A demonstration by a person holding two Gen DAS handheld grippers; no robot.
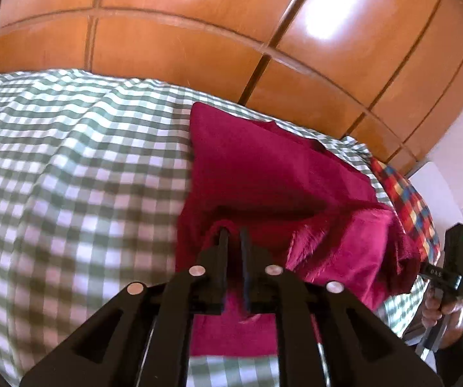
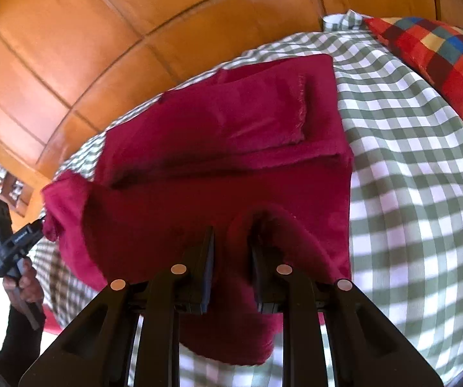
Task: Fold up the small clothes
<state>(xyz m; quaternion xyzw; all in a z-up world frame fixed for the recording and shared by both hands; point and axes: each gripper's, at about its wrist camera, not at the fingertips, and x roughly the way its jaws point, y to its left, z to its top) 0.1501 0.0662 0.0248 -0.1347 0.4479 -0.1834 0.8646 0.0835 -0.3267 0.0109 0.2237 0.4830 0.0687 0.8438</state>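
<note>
Wide green-and-white checked bedspread (image 1: 70,167) is lying open toward the bed's near edge; a multicoloured checked cushion (image 2: 437,54) and glossy orange wooden panelled wardrobe (image 1: 183,42) are blocking the far edge.

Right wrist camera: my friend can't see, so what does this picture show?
The right gripper pinches the near edge of a dark pink garment lifted off a green-and-white checked bedsheet. At far left, the left gripper holds another corner. A colourful checked pillow lies top right, with wooden panels behind.

Bright daylight, glare on wardrobe (image 1: 173,42), fisheye warp.
</note>
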